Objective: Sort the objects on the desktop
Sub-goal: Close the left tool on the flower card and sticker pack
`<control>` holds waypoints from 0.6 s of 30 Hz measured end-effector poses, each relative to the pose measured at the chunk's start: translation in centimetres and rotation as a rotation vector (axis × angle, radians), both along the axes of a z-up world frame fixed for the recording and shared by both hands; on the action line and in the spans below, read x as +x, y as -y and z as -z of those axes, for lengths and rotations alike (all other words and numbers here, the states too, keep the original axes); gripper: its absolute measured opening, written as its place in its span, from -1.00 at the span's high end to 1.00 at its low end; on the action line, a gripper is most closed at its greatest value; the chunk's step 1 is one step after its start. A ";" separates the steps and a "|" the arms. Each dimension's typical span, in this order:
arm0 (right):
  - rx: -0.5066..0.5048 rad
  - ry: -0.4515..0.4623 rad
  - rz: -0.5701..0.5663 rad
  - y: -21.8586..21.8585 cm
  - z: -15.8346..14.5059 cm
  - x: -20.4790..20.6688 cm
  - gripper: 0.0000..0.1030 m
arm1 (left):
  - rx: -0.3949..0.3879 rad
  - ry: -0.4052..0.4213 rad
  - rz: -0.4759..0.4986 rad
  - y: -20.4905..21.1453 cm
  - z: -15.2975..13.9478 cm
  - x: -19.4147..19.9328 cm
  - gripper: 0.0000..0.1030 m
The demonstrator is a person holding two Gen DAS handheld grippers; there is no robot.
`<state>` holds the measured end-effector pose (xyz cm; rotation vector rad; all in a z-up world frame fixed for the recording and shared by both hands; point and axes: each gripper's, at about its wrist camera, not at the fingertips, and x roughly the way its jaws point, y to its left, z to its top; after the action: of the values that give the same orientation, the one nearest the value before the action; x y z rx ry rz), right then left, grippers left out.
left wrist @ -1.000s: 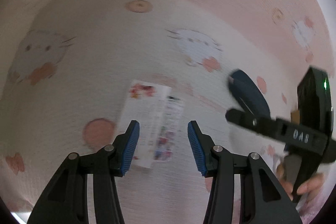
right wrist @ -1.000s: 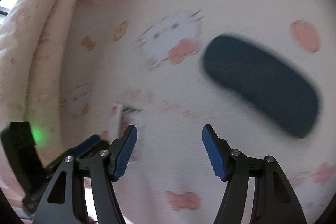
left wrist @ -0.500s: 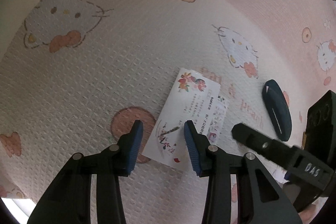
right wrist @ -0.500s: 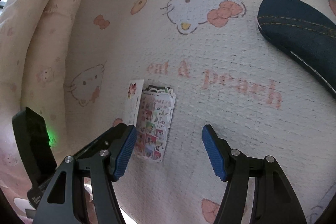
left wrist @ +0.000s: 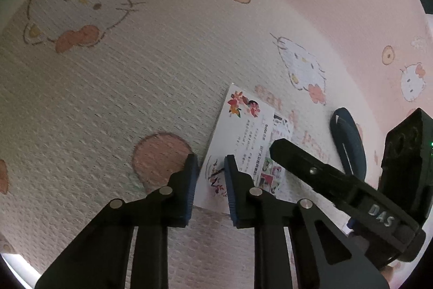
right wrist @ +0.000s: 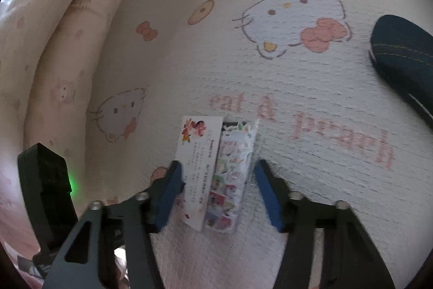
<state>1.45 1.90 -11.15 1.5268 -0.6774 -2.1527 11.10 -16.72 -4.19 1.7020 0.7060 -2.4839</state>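
Note:
A white card with flower prints point(left wrist: 240, 132) lies on the Hello Kitty cloth, partly over a packet of colourful stickers point(left wrist: 273, 169). My left gripper point(left wrist: 211, 169) has its jaws narrowed around the card's near left corner, with a small gap still showing. In the right wrist view the card point(right wrist: 199, 153) and the sticker packet point(right wrist: 232, 175) lie side by side between the open fingers of my right gripper point(right wrist: 219, 180). A dark denim case point(right wrist: 403, 56) lies at the right; it also shows in the left wrist view point(left wrist: 349, 142).
The cloth point(left wrist: 135, 88) covers the whole surface and rises in folds at the left in the right wrist view point(right wrist: 54, 50). My right gripper's arm point(left wrist: 338, 188) crosses close beside my left gripper.
Both grippers have moved in toward the card and sticker packet. My left gripper's jaws have narrowed around the card's corner. My right gripper now straddles both items.

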 end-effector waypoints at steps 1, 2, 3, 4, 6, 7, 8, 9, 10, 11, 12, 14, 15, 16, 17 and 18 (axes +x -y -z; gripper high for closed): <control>0.007 -0.003 0.004 -0.1 0.1 0.0 0.24 | -0.009 -0.001 0.008 -0.1 0.0 -0.1 0.58; 0.016 -0.006 0.008 -0.2 0.1 0.1 0.39 | -0.015 -0.003 0.015 -0.2 0.0 -0.2 0.59; 0.024 -0.008 0.012 -0.4 0.1 0.2 0.55 | -0.020 -0.005 0.021 -0.3 0.0 -0.2 0.59; 0.021 -0.005 0.020 -0.6 0.3 0.2 0.59 | -0.018 -0.007 0.023 -0.3 0.0 -0.2 0.59; -0.016 0.019 0.044 -1.3 0.5 0.1 0.66 | 0.019 -0.013 0.019 -0.2 0.0 -0.3 0.71; -0.030 0.030 0.047 -1.5 0.6 0.0 0.67 | 0.042 -0.016 0.016 -0.1 0.0 -0.3 0.72; -0.032 0.034 0.045 -1.6 0.6 0.0 0.68 | 0.059 -0.019 0.006 -0.2 -0.1 -0.3 0.73; -0.023 0.028 0.035 -1.4 0.4 0.0 0.70 | 0.072 -0.023 -0.004 -0.3 -0.1 -0.2 0.74; -0.013 0.020 0.020 -1.1 0.1 0.0 0.71 | 0.068 -0.029 -0.007 -0.5 -0.3 -0.2 0.74; -0.009 0.010 0.007 -0.9 -0.2 0.2 0.74 | 0.058 -0.042 -0.006 -0.7 -0.7 -0.1 0.74; -0.010 0.001 -0.004 -0.7 -0.6 0.4 0.76 | 0.047 -0.054 -0.004 -0.8 -1.1 0.0 0.74; -0.003 -0.018 -0.024 -0.1 -1.2 0.7 0.77 | 0.030 -0.075 -0.005 -0.9 -1.9 0.1 0.76; 0.003 -0.033 -0.030 0.1 -1.5 0.9 0.77 | 0.025 -0.084 -0.007 -0.9 -2.3 0.1 0.76; 0.007 -0.047 -0.037 0.2 -1.9 1.1 0.78 | 0.030 -0.093 -0.013 -0.8 -2.6 0.2 0.77; 0.009 -0.062 -0.044 0.2 -2.5 1.1 0.78 | 0.035 -0.101 -0.018 -0.7 -3.0 0.3 0.78; 0.009 -0.072 -0.047 0.2 -2.9 1.2 0.78 | 0.046 -0.108 -0.024 -0.7 -3.3 0.3 0.79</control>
<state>2.63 1.68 -8.27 1.4474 -0.6033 -2.1671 11.42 -16.04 -0.84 1.5723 0.7937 -2.5790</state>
